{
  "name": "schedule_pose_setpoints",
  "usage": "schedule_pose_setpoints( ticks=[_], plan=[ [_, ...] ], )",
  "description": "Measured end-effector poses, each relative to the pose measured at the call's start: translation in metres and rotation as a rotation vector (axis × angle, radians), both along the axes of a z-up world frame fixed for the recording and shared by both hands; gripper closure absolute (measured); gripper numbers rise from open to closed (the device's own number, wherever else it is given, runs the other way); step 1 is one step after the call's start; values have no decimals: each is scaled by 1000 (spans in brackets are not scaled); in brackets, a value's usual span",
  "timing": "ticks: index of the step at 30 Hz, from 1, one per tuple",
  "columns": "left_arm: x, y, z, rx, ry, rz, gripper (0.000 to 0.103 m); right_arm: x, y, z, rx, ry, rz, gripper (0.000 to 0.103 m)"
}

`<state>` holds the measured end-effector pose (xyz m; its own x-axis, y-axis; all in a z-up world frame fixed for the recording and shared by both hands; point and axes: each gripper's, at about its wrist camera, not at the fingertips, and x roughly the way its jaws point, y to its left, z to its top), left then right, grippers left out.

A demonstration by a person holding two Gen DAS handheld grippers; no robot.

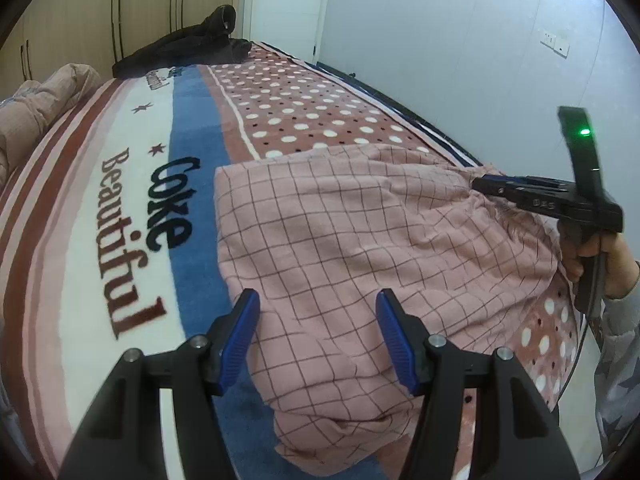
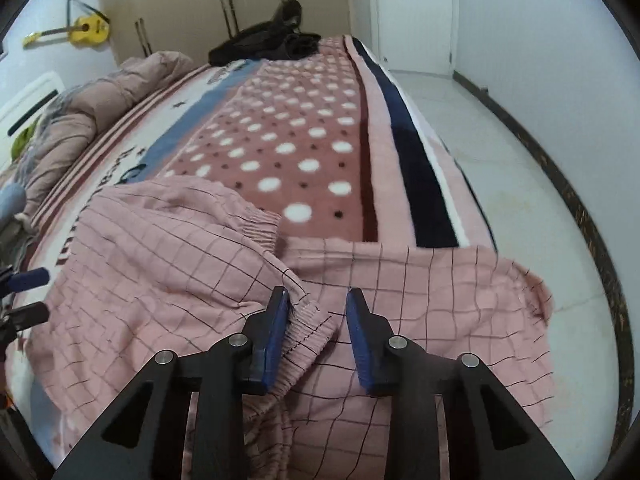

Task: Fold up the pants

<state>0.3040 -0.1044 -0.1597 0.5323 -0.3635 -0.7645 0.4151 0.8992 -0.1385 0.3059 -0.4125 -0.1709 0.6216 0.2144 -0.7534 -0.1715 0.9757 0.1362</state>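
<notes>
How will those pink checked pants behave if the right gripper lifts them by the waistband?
The pink checked pants will likely sag and drape, since the cloth already lies in soft folds. The gathered waistband between the open right gripper fingers looks thick enough to pinch. The part hanging off the blanket edge may slide.

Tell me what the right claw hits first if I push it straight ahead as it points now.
Most likely the pants' ribbed waistband: it lies bunched between the open fingers of the right claw, its fold against the left finger. Beyond lies more checked pants cloth, then the dotted blanket. Depth is hard to judge.
</notes>
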Motion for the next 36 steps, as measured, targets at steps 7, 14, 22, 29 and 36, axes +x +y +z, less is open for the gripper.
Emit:
schedule_pose_setpoints(
  ticks=[7,14,22,29,36],
  plan=[
    [-6,-3,-6,3,12,-32,47,-22,27,22,109,-21,138,78],
    [-24,8,-29,38,52,-50,46,-64,38,-5,-28,2,194,78],
    [-35,17,-29,40,75,-43,46,-63,17,-6,-53,-1,144,72],
    [-32,8,14,18,-24,-18,36,-85,-61,23,122,-46,9,30],
    [-24,-7,34,-22,-48,12,36,-127,-214,-19,417,51,-314,26]
  ],
)
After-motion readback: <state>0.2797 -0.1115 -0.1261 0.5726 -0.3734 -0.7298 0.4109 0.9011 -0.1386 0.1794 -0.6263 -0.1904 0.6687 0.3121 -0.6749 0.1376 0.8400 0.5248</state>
